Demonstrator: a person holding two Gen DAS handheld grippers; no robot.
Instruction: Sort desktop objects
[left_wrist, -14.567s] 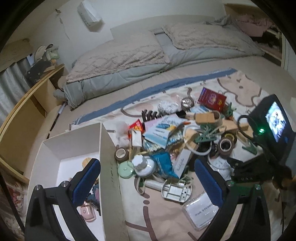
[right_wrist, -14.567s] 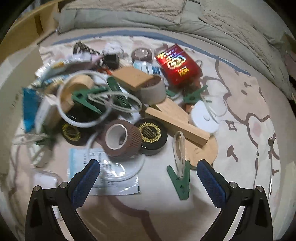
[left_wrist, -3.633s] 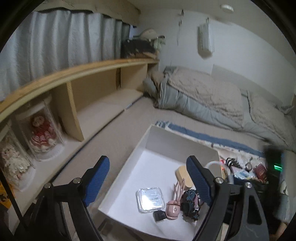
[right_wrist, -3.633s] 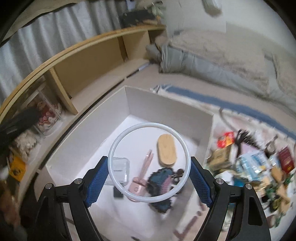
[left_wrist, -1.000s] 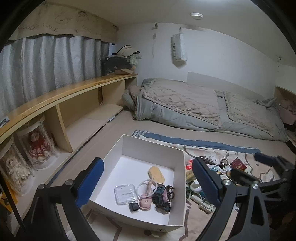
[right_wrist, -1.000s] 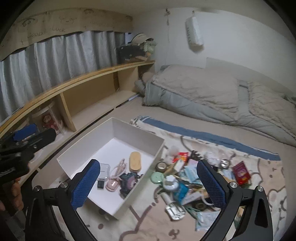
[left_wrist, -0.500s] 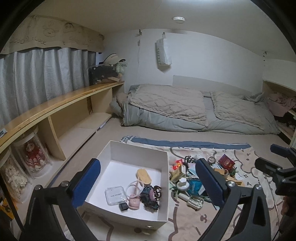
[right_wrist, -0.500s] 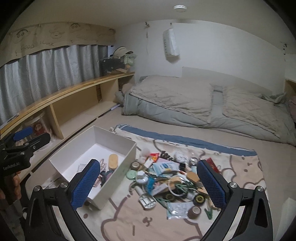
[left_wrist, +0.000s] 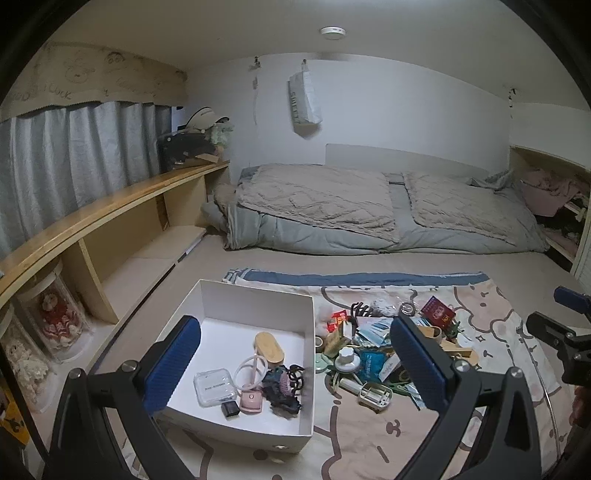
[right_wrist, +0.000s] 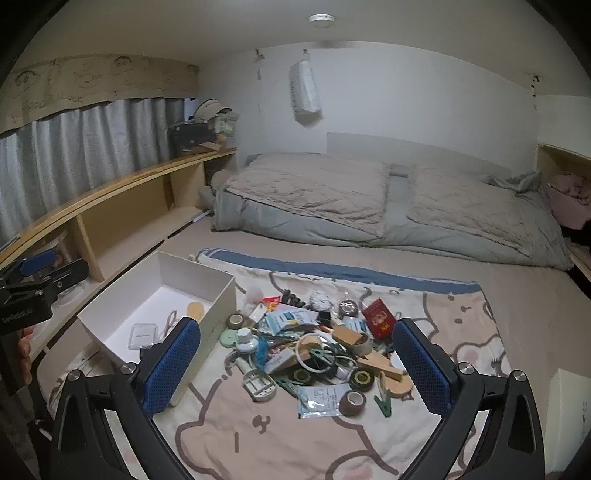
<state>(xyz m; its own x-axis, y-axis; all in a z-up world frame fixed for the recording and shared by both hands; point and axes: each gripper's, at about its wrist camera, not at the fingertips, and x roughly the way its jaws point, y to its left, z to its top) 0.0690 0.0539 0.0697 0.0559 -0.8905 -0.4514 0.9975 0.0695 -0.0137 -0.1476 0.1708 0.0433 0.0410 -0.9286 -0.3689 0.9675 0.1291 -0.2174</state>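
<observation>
A white box (left_wrist: 308, 332) stands on the patterned blanket (left_wrist: 369, 435). Inside it lie a clear case (left_wrist: 215, 384), a wooden oval (left_wrist: 269, 345), a white ring (left_wrist: 251, 369), a pink item (left_wrist: 251, 400) and a dark hair claw (left_wrist: 282, 384). Right of the box is a pile of small objects (right_wrist: 314, 347): tape rolls, green clips, a red packet (right_wrist: 380, 319), wooden blocks. My left gripper (left_wrist: 295, 365) is open and empty, held well back from the box. My right gripper (right_wrist: 297, 365) is open and empty too, back from the pile.
A bed with a grey quilt (left_wrist: 351, 218) fills the back. A wooden shelf (left_wrist: 110, 206) runs along the left wall, with doll jars (left_wrist: 51, 317) under it. Another white box (right_wrist: 569, 410) sits at the right edge of the blanket.
Both grippers have drawn back and slightly up, so box and pile look smaller. The white ring that the right gripper held earlier now lies in the box.
</observation>
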